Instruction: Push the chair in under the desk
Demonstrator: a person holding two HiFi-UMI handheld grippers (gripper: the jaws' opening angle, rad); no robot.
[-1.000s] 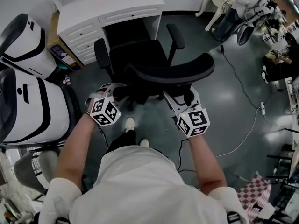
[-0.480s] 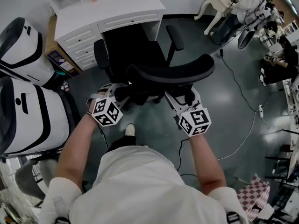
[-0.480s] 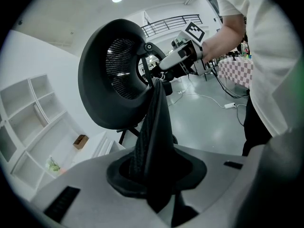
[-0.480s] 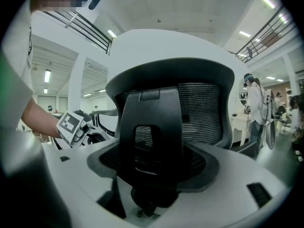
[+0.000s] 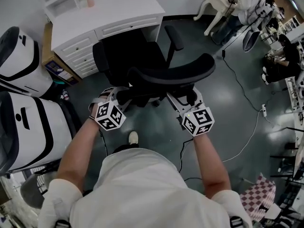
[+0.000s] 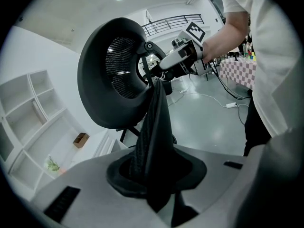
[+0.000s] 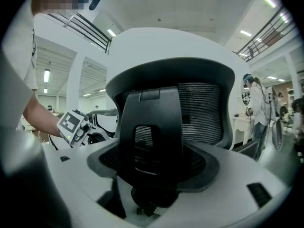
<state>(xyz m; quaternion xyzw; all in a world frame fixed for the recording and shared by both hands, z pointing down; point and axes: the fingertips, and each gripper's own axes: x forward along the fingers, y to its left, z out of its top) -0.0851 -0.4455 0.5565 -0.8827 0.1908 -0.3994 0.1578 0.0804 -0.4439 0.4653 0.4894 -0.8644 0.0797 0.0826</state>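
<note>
Two claws grip the chair [image 5: 171, 73] back, left gripper [image 5: 117, 94] and right gripper [image 5: 183, 99] level. The desk [image 5: 110, 11] lies straight ahead.

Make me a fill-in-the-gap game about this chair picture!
The chair is ____ in color. The desk is ____ in color. The left gripper and the right gripper both hold the chair's ____.
Missing words: black; white; back.
</note>
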